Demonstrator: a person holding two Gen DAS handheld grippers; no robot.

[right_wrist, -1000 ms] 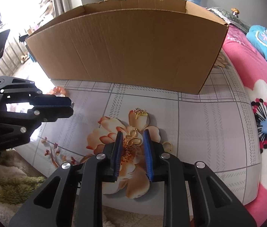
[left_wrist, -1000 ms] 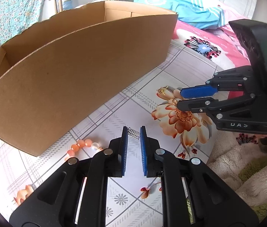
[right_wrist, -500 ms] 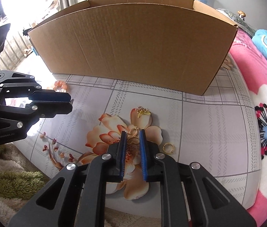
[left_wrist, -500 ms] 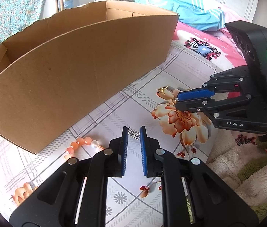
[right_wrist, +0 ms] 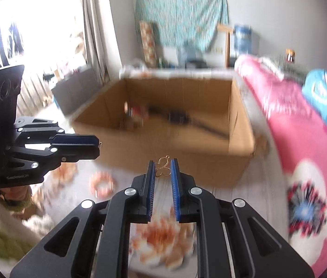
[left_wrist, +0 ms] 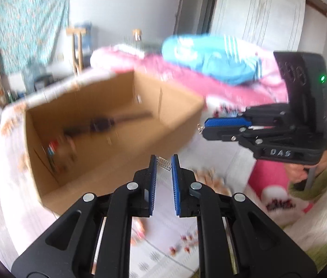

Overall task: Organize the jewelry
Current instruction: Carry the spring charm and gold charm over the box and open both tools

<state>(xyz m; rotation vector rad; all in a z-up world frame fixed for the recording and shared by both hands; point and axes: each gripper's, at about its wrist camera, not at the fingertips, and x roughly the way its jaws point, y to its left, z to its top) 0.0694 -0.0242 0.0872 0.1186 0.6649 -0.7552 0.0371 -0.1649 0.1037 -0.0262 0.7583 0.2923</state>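
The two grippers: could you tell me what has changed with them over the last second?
The right gripper closed on the gold pendant lying on the bedspread, then both grippers rose, bringing the inside of the cardboard box into view. The left gripper has stayed shut on the small silver spring.

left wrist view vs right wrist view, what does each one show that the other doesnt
Only the left wrist view shows the small silver spring piece pinched in the left gripper, and the white wardrobe doors. Only the right wrist view shows the gold pendant clamped in the right gripper, the orange bead bracelet on the bedsheet, and the bright window. Both show the open cardboard box with a dark object inside.
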